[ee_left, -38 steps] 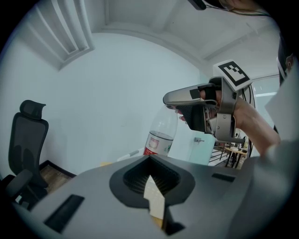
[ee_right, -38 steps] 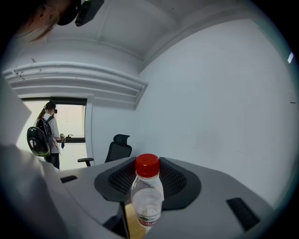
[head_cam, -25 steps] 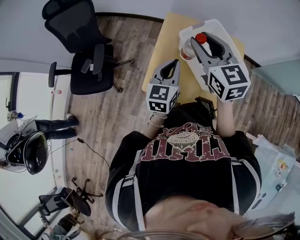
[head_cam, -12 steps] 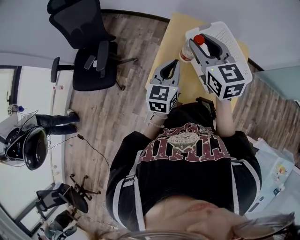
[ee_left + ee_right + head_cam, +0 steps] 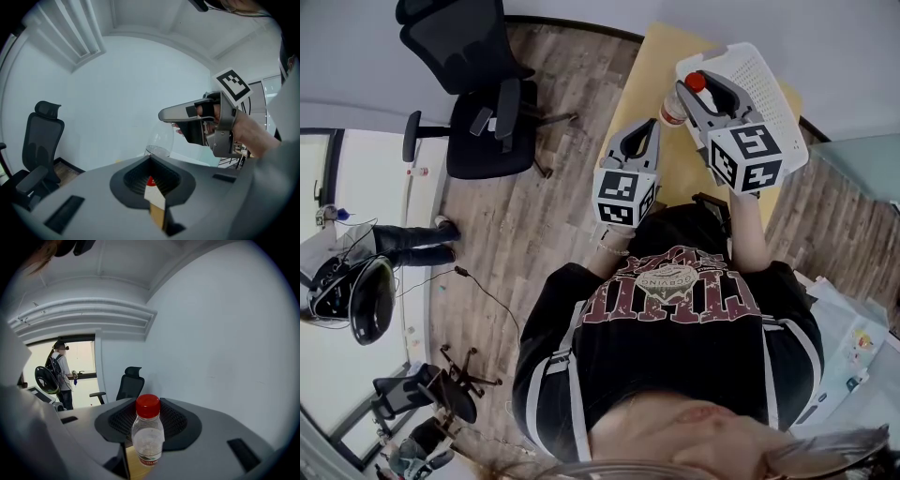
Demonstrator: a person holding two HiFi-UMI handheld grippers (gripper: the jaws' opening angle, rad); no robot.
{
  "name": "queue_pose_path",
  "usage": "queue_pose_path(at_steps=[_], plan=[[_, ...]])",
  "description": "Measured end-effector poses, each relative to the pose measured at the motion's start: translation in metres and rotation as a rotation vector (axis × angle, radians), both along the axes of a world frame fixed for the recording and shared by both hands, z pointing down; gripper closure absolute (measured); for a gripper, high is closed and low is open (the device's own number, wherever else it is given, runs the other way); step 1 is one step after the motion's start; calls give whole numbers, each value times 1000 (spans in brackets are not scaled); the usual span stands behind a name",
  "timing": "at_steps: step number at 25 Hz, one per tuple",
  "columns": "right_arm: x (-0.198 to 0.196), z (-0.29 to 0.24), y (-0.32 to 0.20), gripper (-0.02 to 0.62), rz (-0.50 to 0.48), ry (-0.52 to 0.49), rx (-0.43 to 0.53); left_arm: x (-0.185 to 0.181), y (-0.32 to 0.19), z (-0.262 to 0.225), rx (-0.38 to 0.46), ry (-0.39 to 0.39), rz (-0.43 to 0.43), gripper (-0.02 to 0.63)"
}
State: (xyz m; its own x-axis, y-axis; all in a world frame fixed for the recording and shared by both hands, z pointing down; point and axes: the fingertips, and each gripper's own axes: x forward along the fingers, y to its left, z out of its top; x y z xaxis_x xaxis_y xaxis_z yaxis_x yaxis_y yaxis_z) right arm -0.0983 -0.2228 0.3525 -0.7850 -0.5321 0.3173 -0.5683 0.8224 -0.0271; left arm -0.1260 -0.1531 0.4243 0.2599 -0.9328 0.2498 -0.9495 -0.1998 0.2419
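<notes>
My right gripper (image 5: 701, 91) (image 5: 148, 446) is shut on a clear plastic bottle (image 5: 148, 434) with a red cap (image 5: 695, 82), held upright. It hovers at the near left rim of a white perforated basket (image 5: 759, 70) on a yellow table (image 5: 649, 70). My left gripper (image 5: 644, 128) (image 5: 150, 161) sits lower and to the left, over the table's near edge. Its jaws are shut, with nothing between them. In the left gripper view the right gripper (image 5: 199, 123) is ahead on the right, and the bottle (image 5: 159, 143) is partly hidden behind my left jaws.
A black office chair (image 5: 469, 84) (image 5: 40, 140) stands on the wood floor left of the table. Farther left a person (image 5: 352, 281) (image 5: 56, 373) stands with a round helmet-like pack. A second chair base (image 5: 455, 389) lies at the lower left.
The right gripper has carried the bottle a little farther away and right, toward the basket. In the left gripper view the bottle has sunk lower behind the jaws. The left gripper has barely moved.
</notes>
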Motion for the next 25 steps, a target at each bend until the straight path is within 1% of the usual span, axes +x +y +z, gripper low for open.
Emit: queue_pose_path(at_steps=[6,16,25], plan=[[-1,12,-1,434,-8,11,-16,0,1,2,-5,-1,-6,560],[-15,34,-1,434,-28,50,-38,-10,0,6,-12,5,-13,560],[-14,54,1,434,-40,63,-77,-5,-1,8,-21,4,-8,560]])
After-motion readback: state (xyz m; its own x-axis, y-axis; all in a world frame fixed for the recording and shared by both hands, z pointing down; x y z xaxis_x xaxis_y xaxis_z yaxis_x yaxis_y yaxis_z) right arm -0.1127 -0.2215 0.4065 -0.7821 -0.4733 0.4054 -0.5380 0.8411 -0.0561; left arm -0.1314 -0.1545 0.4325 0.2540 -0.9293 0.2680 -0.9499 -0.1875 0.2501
